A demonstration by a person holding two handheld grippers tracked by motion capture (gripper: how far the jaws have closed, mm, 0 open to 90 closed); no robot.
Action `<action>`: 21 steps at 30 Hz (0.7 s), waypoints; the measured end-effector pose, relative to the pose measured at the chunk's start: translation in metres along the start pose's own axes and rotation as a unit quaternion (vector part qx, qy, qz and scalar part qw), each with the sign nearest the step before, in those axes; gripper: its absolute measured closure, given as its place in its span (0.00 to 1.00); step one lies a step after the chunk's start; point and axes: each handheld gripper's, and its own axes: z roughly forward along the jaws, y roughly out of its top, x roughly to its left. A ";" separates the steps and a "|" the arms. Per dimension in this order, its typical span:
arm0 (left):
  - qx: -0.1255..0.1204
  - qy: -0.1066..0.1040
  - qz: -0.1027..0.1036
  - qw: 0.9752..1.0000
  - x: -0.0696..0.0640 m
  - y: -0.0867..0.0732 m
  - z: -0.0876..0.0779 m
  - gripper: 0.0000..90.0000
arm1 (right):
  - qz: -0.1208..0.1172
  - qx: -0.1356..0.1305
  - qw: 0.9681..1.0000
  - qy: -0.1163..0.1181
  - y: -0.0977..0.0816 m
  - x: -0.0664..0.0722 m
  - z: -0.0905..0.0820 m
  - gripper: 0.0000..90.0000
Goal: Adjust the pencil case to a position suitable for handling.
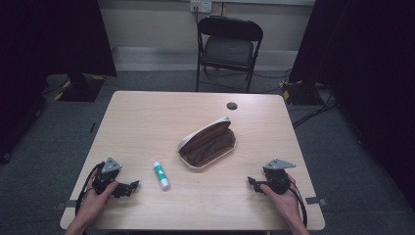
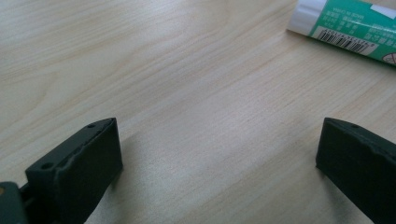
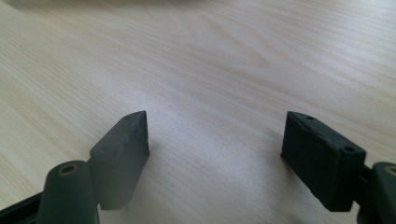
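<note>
Pale wood grain covers the bench, which carries everything the hands are near. Beyond its far edge stands a black folding chair on grey carpet.

Near the middle of the bench, a little toward the right, lies a brown pencil case with a cream rim, set at a slant with its far end pointing away and right. It is well apart from both hands.

Left of the case, and nearer the person, lies a glue stick with a green label and white ends, flat on its side. In the left gripper view it shows at the upper right, barcode up, beyond the jaws and not between them.

At the near left corner, the left claw rests low over the bench in the person's left hand, pointing right toward the glue stick, just beside it yet apart. Its jaws stand wide and released, bare wood between them.

At the near right, the right claw sits in the right hand, pointing left. Its jaws are likewise spread and released, bare wood between them.
</note>
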 end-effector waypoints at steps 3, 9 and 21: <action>0.000 0.000 0.000 1.000 0.000 0.000 0.000 0.00 | 0.006 0.000 1.000 0.011 0.001 -0.001 0.000 0.28; 0.000 0.000 0.000 1.000 0.000 0.000 0.000 0.00 | 0.002 -0.001 0.999 0.041 0.005 0.002 -0.004 0.33; 0.000 0.000 0.000 1.000 0.000 0.000 0.000 0.00 | -0.017 -0.008 0.996 0.089 0.020 0.017 -0.005 0.44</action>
